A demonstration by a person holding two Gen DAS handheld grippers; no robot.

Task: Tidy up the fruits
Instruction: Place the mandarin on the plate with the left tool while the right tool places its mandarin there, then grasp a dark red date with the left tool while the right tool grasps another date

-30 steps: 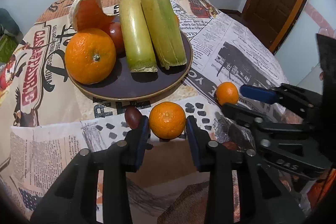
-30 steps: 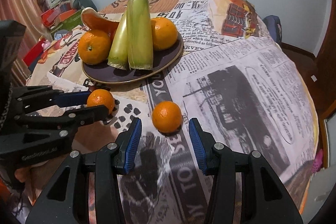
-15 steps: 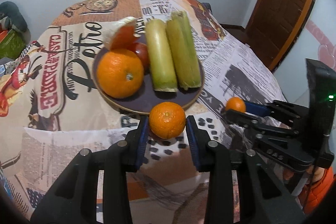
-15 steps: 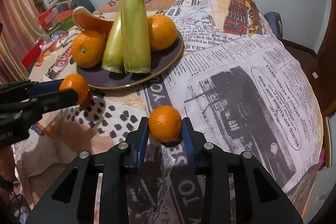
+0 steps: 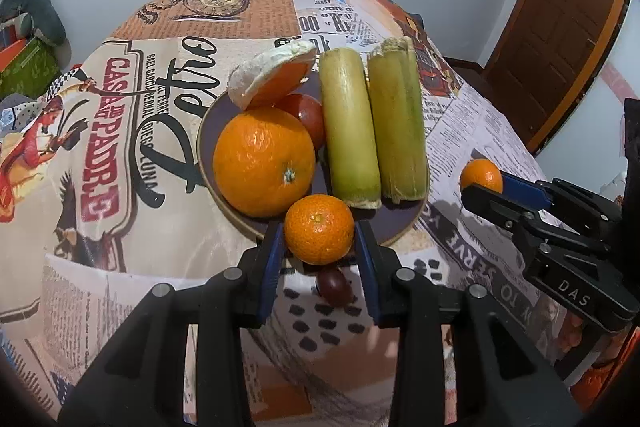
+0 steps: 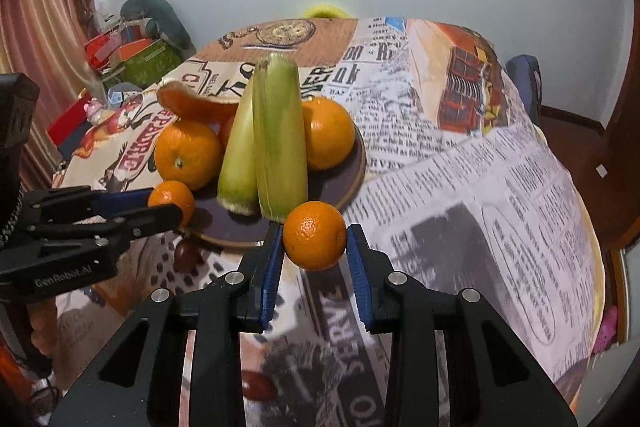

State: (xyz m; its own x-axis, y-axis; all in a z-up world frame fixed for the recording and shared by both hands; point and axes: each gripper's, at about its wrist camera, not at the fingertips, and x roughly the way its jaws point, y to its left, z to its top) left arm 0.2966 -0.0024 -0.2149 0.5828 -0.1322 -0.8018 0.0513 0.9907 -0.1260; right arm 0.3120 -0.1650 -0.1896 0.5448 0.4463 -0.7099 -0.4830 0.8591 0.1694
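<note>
A dark plate on the newspaper-print tablecloth holds large oranges, two green sugarcane pieces, a red fruit and an orange peel. My left gripper is shut on a small tangerine, held above the plate's near rim; it also shows in the right wrist view. My right gripper is shut on another small tangerine, lifted near the plate's right front; it also shows in the left wrist view.
A dark red grape-like fruit lies on the cloth before the plate. Another dark fruit lies nearer. Boxes and cushions sit past the table's left. A wooden door is at the right.
Both grippers shut on their tangerines, lifted them off the cloth and carried them toward the plate.
</note>
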